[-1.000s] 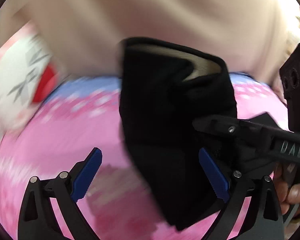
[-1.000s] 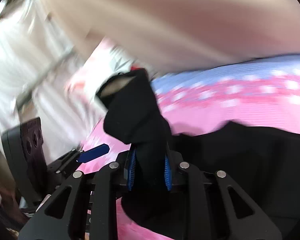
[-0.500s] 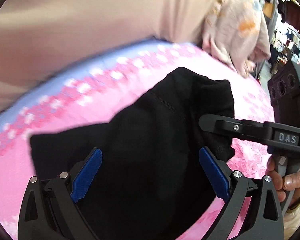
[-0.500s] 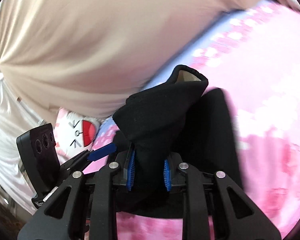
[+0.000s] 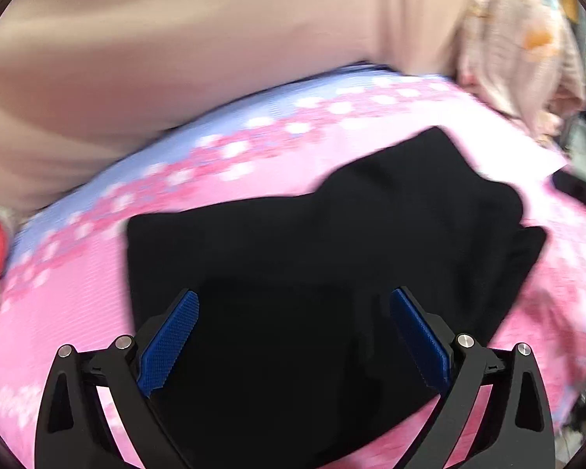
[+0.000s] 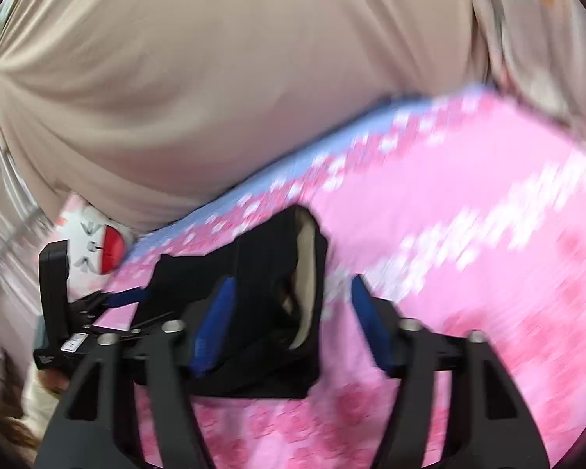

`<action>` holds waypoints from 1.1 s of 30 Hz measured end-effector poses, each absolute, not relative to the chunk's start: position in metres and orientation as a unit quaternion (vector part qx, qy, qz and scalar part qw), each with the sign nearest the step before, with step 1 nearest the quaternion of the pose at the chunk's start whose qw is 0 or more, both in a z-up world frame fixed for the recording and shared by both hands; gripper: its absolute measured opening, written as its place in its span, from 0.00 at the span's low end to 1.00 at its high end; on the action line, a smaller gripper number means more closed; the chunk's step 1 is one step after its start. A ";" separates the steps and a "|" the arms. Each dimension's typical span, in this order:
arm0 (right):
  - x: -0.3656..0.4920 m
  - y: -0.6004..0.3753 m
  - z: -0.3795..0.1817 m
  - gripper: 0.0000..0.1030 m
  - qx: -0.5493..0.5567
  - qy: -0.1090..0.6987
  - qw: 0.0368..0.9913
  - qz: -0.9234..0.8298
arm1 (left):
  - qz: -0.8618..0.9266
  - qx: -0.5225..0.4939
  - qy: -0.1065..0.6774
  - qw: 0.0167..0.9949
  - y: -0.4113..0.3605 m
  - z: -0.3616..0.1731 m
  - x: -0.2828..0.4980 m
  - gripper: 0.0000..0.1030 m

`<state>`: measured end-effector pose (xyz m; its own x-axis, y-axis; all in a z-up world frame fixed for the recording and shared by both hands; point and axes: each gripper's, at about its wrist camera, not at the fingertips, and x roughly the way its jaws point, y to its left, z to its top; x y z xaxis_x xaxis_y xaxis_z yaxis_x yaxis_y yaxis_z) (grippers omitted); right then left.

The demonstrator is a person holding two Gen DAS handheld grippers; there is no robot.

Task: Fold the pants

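Note:
The black pants [image 5: 332, 265] lie folded in a thick bundle on the pink bedspread [image 5: 58, 312]. My left gripper [image 5: 295, 295] hangs over their near part, open, its blue pads [image 5: 168, 340] wide apart and not pressing the cloth. In the right wrist view a raised fold of the pants [image 6: 261, 258] with tan lining [image 6: 306, 273] stands between the jaws of my right gripper [image 6: 291, 281]. Those jaws are opening; the right pad [image 6: 365, 312] stands clear of the cloth. One blue finger of the left gripper [image 6: 127, 298] shows at the left.
A beige curtain [image 6: 215, 78] hangs close behind the bed's far edge. A white pillow with a red mark [image 6: 101, 250] sits at the far left. A pale floral cloth [image 5: 519, 39] hangs at the upper right. The bedspread's blue band [image 5: 254, 109] runs along the far edge.
The right gripper's jaws have gone from clamped on the pants fold to spread apart. The pants have come down flatter onto the bedspread. The right gripper has left the left wrist view.

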<state>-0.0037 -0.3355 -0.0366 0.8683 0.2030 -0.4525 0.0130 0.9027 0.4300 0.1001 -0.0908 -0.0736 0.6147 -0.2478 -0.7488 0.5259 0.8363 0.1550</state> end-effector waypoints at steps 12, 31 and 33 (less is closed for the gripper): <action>0.035 -0.283 -0.029 0.33 0.140 0.294 0.943 0.069 | -0.175 0.135 0.396 0.891 -0.049 -0.069 0.131 0.94; 0.168 -0.247 -0.078 0.00 0.072 0.399 0.913 0.042 | -0.129 0.122 0.433 0.884 -0.058 -0.093 0.192 0.95; 0.177 -0.271 -0.094 0.00 0.146 0.407 0.900 0.052 | -0.133 0.117 0.434 0.883 -0.057 -0.093 0.193 0.95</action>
